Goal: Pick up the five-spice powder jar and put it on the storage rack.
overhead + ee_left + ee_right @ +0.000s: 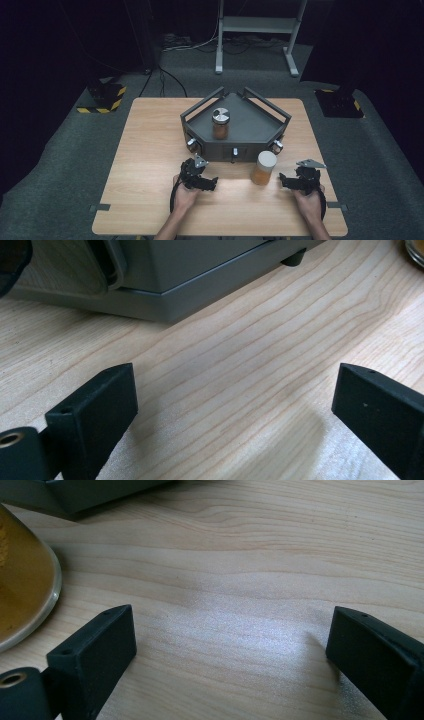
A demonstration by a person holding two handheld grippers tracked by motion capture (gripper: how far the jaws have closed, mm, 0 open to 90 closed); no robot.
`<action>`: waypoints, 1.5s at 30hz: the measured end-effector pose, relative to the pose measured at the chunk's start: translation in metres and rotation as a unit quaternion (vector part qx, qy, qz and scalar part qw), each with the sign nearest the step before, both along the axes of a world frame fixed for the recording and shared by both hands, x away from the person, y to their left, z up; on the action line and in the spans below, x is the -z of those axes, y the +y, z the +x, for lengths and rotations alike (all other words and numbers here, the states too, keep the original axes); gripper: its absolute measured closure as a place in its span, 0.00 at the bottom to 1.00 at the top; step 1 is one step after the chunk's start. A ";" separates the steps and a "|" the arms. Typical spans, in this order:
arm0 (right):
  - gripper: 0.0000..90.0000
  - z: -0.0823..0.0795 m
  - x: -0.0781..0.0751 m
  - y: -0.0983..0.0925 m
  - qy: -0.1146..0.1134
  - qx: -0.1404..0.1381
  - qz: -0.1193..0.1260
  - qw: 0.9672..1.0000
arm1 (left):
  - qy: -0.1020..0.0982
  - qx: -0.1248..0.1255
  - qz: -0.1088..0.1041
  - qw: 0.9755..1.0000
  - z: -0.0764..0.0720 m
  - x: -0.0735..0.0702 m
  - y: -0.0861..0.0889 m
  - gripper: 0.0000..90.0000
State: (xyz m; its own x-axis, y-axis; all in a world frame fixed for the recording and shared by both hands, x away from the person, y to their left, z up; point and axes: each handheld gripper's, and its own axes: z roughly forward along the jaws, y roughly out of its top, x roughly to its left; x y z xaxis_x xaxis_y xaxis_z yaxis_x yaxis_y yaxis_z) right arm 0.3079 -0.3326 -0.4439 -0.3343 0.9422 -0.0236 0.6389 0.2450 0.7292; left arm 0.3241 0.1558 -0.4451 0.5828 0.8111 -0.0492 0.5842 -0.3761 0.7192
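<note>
A dark grey five-sided tray (252, 131) with raised rails stands at the table's middle back. Inside it stands an upright jar of brown contents with a silver lid (220, 123). A second jar, amber with a pale lid (263, 168), is on the wood just in front of the tray's right side. My left gripper (212, 183) rests on the table left of that jar, open, with bare wood between its jaws (235, 395). My right gripper (284, 180) lies right of the jar, also open (232, 635). The amber jar (20, 590) shows close beside its left jaw.
The tray's base (190, 285) is close ahead in the left gripper view, and its corner (75, 495) shows in the right gripper view. Small knobs (192, 144) stick out of the tray's front. Beyond the wooden table (145, 150), a white frame (257, 25) stands on the grey floor.
</note>
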 end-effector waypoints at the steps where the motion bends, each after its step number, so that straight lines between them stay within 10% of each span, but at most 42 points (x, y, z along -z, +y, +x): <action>1: 0.06 0.000 0.000 0.000 0.000 0.000 0.000 1.000 | 0.000 0.000 0.000 1.000 0.000 0.000 0.000 0.05; 45: 0.06 0.000 0.000 0.000 0.000 0.000 0.000 1.000 | -0.019 -0.007 0.019 1.000 -0.007 0.005 -0.013 0.04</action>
State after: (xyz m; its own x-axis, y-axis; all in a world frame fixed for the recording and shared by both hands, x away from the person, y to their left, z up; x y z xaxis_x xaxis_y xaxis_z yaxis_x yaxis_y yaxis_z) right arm 0.3079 -0.3326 -0.4439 -0.3337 0.9424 -0.0229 0.6395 0.2441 0.7290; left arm 0.3172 0.1426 -0.4500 0.5729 0.8196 0.0046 0.5615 -0.3966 0.7262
